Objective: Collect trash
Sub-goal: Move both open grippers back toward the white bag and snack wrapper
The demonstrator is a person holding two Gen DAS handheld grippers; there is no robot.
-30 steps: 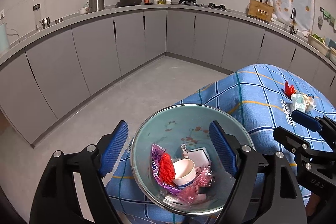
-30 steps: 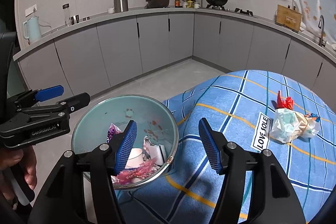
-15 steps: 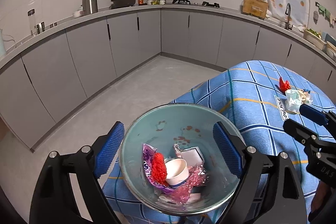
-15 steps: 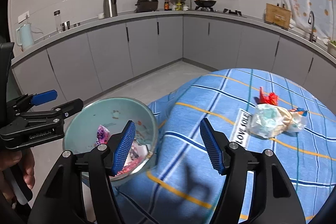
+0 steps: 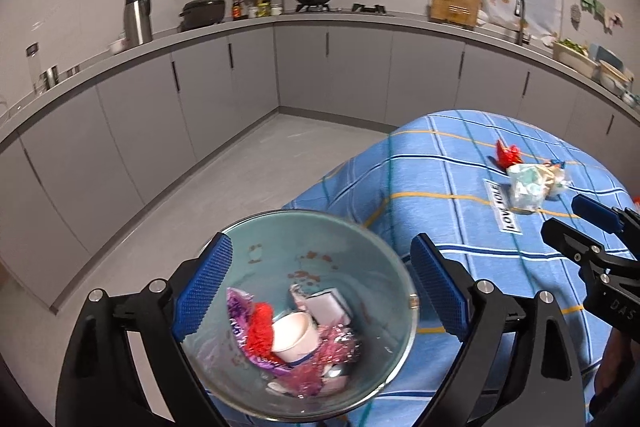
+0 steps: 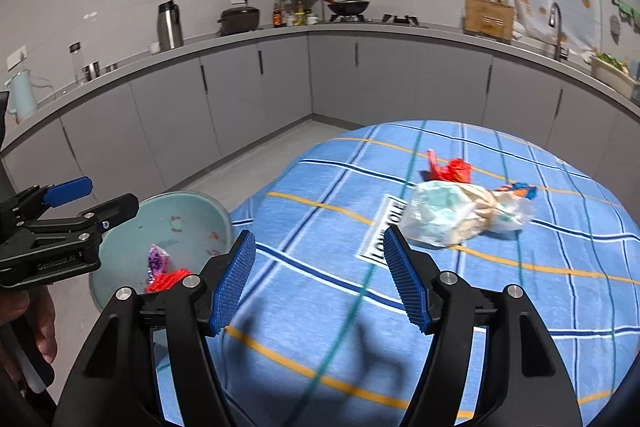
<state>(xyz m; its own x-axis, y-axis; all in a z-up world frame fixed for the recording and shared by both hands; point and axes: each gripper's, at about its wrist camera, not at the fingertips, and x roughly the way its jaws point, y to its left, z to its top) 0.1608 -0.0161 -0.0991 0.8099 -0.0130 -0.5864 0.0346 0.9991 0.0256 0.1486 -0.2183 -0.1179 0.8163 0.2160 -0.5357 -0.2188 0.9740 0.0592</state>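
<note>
Left gripper (image 5: 320, 287) fingers opening around trash-filled round teal bowl (image 5: 280, 239), not touching; right gripper (image 6: 318, 281) fingers open, empty, above blue checked worktop (image 6: 520, 287).

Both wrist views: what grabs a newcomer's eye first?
The glass bowl full of wrappers and a paper cup, at the table's near-left edge under the opening, empty left gripper. Next, the clear bag of trash and red wrapper lying on the blue checked tablecloth, ahead of the open, empty right gripper.
</note>
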